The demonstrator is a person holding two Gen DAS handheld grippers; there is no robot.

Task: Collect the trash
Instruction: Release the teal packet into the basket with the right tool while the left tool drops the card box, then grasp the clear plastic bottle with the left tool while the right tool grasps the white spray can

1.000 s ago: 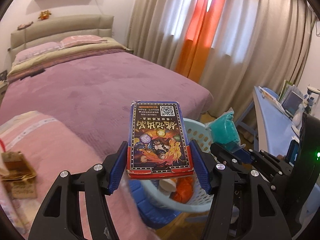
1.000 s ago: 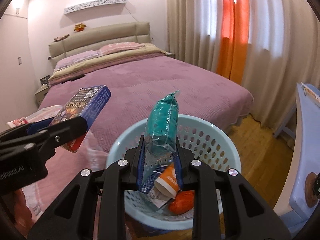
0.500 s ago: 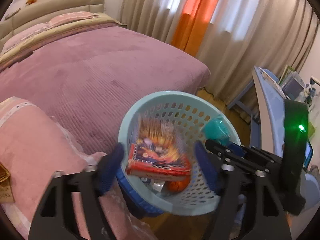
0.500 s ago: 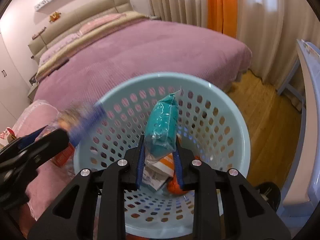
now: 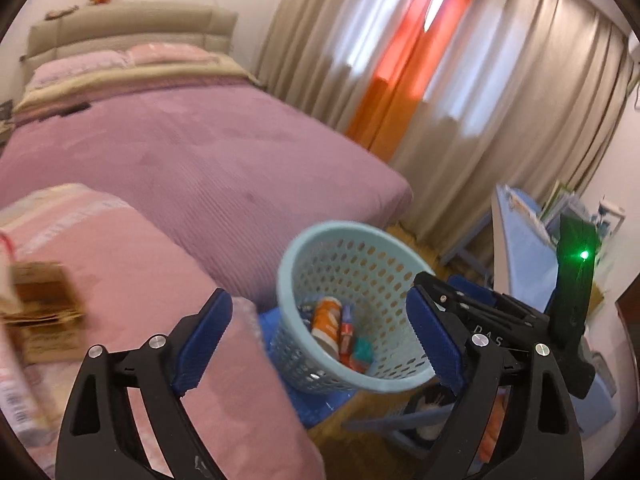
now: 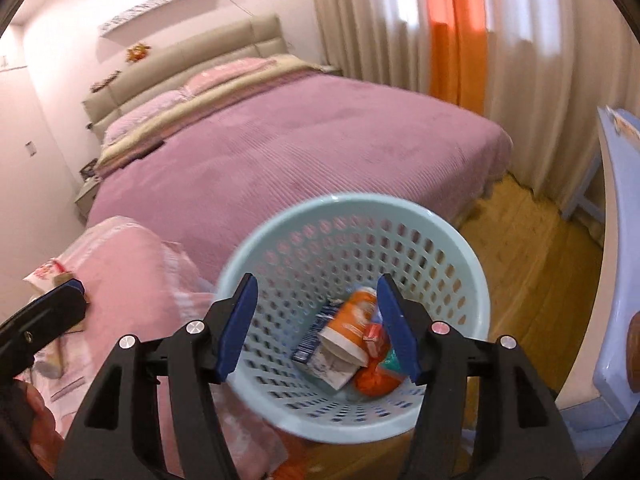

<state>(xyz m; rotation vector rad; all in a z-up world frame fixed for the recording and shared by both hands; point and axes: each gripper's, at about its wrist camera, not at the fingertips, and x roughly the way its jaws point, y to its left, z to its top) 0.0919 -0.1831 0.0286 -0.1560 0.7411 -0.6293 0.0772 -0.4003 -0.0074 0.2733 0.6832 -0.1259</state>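
My left fingers (image 5: 320,344) and right fingers (image 6: 316,326) have just been opening, both empty above the basket (image 6: 476,268) of trash.

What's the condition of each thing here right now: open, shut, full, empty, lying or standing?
Left claw: open, nothing between its blue pads, jaws just opened.
Right claw: open over the basket, empty, jaws just opened.
Pale blue perforated plastic basket: upright, partly filled with trash.
Orange and white paper cup: lying tilted inside the basket.
Beige curtains: drawn shut.
Purple-covered bed: made.
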